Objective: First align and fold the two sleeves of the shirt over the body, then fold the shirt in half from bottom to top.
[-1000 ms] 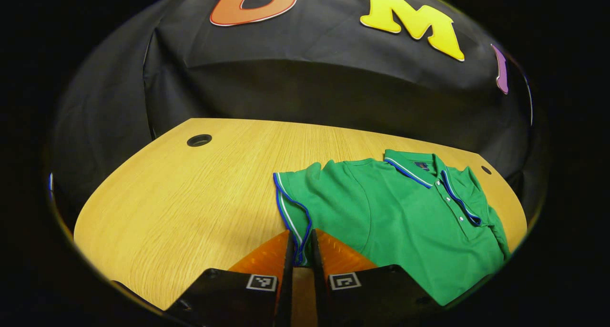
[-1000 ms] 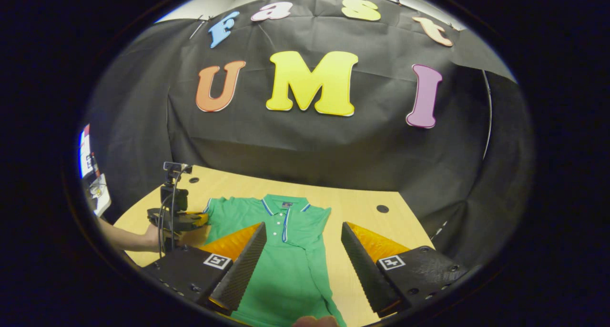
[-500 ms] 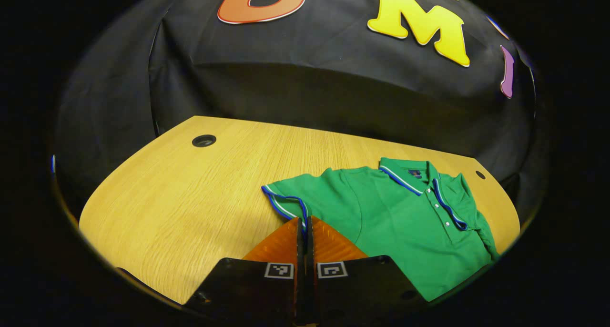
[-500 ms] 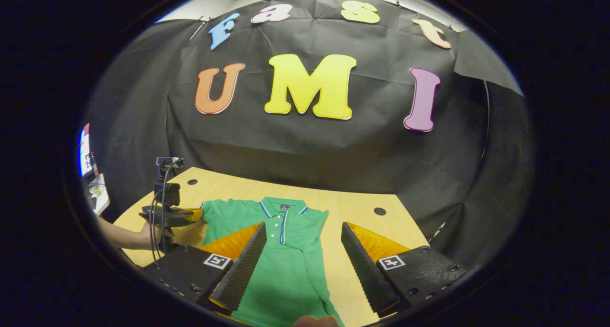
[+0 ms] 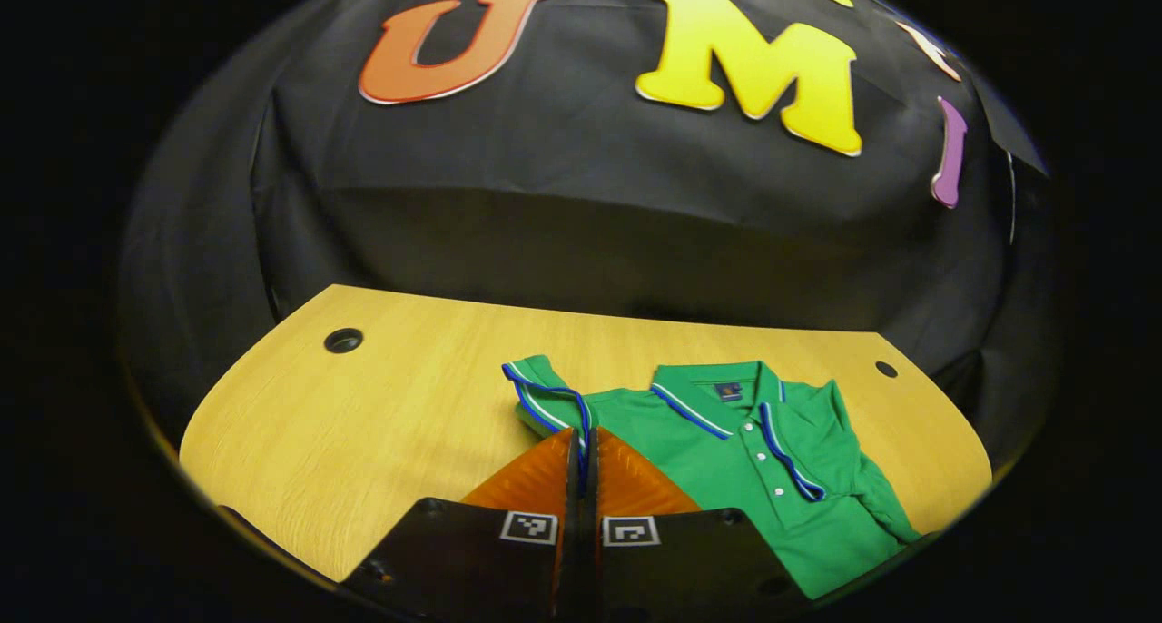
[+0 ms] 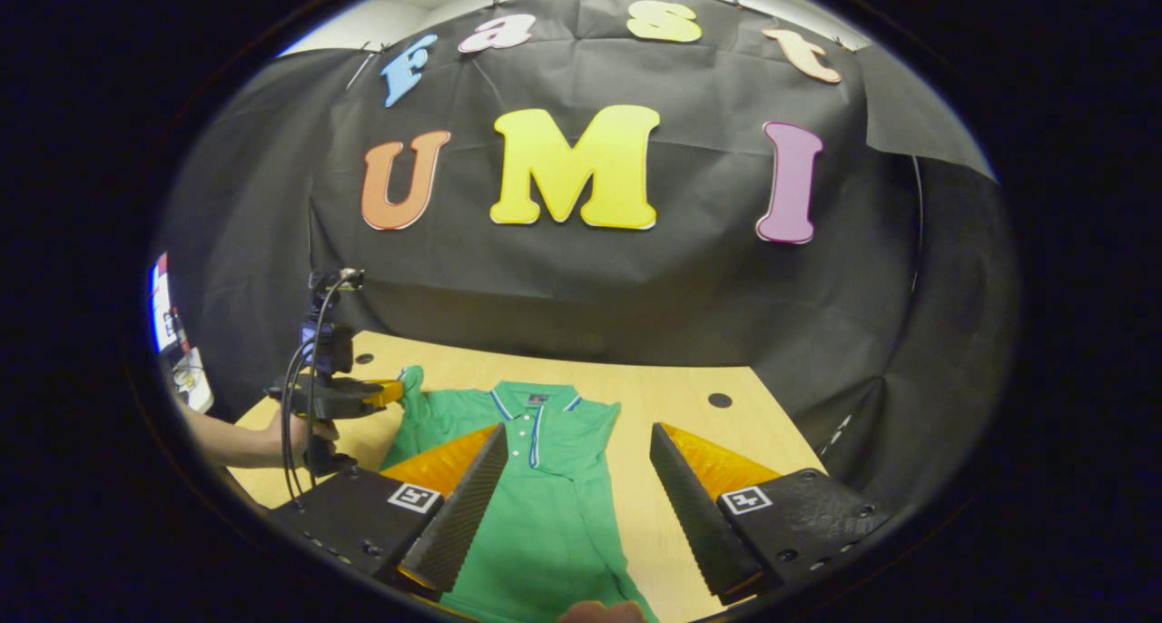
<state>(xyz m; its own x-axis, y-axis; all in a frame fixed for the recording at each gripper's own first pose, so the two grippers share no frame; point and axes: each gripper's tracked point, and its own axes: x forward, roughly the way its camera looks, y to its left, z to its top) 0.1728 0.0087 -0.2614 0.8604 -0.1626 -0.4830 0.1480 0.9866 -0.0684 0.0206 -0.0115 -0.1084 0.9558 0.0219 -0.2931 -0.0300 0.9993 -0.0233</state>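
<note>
Left gripper view: left gripper point(image 5: 582, 446) jaws pinch the green polo shirt's point(image 5: 763, 478) blue-trimmed sleeve cuff point(image 5: 545, 400) at lower centre; carry it level across the body. Right gripper point(image 6: 574, 478) jaws gape, empty.

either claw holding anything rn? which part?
Left claw is shut on the shirt's sleeve, at its striped cuff edge. Right claw is open, holding nothing.
</note>
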